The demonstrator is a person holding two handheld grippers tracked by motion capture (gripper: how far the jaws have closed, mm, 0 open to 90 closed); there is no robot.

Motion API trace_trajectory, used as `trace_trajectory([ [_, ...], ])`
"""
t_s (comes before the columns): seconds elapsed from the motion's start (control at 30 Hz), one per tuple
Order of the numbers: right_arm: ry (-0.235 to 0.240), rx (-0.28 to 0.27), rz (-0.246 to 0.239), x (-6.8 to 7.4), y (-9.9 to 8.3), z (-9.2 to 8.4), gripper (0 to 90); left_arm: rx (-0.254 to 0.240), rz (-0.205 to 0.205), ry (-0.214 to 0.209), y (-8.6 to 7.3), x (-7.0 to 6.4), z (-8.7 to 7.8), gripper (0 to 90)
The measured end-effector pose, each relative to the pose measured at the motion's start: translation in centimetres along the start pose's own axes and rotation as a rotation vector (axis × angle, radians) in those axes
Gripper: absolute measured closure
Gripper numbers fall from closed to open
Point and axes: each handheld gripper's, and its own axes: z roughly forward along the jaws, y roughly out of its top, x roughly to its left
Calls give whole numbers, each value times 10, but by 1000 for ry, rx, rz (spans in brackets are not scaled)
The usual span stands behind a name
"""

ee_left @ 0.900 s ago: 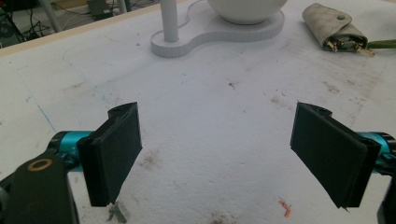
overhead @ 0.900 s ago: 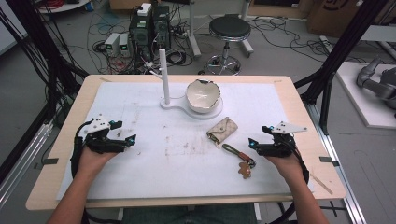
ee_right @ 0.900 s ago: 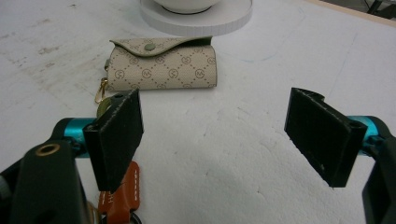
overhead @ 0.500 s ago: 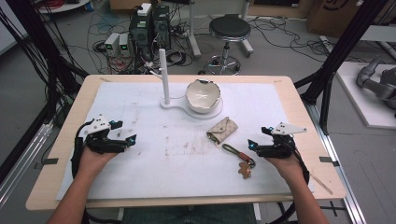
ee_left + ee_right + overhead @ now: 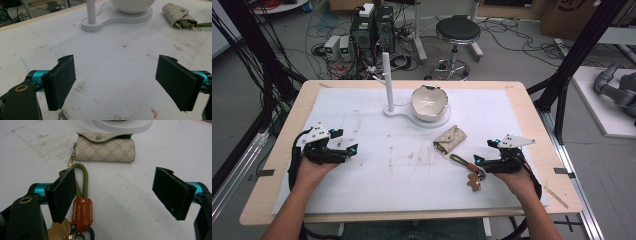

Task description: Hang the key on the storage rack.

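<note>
The right tool (image 5: 482,161) is gaping empty over the olive-strapped leather keyring (image 5: 80,207). Just beyond is lying the beige monogrammed key pouch (image 5: 106,147), the white bowl stand (image 5: 422,114) standing farther off. The left tool (image 5: 347,150) is resting released.

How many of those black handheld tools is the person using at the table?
2: the left tool rests open over bare mat, and the right tool rests open beside the olive key strap.
</note>
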Motion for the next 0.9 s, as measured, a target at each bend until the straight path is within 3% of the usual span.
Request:
trace_trajectory([
  [0.2,30,43,-29,7,-2,6,198,5,-1,2,0,0,0,163],
  [0.33,49,108,-74,14,-5,15,198,6,0,-4,0,-1,1,163],
  [0.6,80,192,-103,21,-10,24,203,9,2,-2,0,-1,1,163],
  [0.7,97,212,-107,22,-11,27,296,10,3,-2,0,-1,1,163],
  [0.83,103,210,-93,21,-12,28,306,14,3,-3,0,-1,1,163],
  [0.9,111,216,-86,20,-12,27,354,15,3,-5,0,-1,1,163],
])
